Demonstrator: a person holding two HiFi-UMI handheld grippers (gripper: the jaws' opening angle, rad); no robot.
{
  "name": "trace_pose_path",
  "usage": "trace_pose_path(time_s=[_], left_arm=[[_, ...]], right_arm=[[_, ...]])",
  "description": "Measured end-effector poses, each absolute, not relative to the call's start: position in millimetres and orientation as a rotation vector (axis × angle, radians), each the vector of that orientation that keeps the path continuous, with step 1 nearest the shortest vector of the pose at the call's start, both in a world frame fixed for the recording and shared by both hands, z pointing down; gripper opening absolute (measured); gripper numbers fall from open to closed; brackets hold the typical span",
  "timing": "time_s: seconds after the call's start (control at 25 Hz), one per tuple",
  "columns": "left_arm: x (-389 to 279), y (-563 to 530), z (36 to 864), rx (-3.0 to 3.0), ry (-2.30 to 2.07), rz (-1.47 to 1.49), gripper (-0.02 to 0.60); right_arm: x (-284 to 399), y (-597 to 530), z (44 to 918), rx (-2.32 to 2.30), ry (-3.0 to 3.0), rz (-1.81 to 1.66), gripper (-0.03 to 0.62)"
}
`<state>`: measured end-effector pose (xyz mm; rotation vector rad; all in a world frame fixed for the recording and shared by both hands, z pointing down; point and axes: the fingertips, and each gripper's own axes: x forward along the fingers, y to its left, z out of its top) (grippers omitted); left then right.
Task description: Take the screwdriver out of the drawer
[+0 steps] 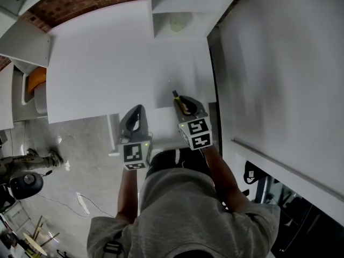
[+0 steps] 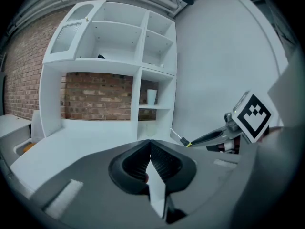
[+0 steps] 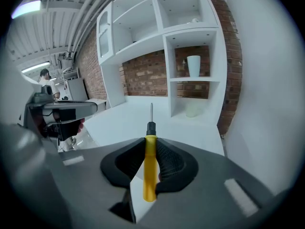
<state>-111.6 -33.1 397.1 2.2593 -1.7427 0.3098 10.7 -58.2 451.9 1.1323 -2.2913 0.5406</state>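
A screwdriver [image 3: 150, 165] with a yellow handle, black collar and thin metal shaft is clamped between the ribbed pads of my right gripper [image 3: 150, 144], its tip pointing forward over the white counter [image 3: 138, 113]. In the head view the right gripper [image 1: 185, 103] hangs above the counter's front edge with the screwdriver [image 1: 177, 97] sticking out ahead of it. My left gripper [image 1: 135, 115] is beside it on the left, and its pads [image 2: 159, 163] meet with nothing between them. The left gripper view shows the right gripper [image 2: 209, 138] and the screwdriver's tip [image 2: 180, 139]. A white drawer side [image 1: 113, 136] shows below the grippers.
A white shelf unit [image 2: 141, 75] stands at the back of the counter against a brick wall, with a white cup [image 3: 193, 66] in one cubby. A tall white panel [image 1: 279, 79] closes off the right. An orange item [image 1: 36, 79] lies in a recess at far left.
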Motion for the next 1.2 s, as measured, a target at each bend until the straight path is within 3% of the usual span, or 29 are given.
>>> trace_pose_path(time_s=[0.48,1.2], left_arm=[[-65,-93,434,2.226,-1.681,0.398,0.012],[-43,-175,501,2.122,-1.675,0.495,0.012]], right_arm=[[60,-125,491,1.138,-2.246,0.636,0.075],[74,-203,583,0.977,-2.149,0.777,0.075]])
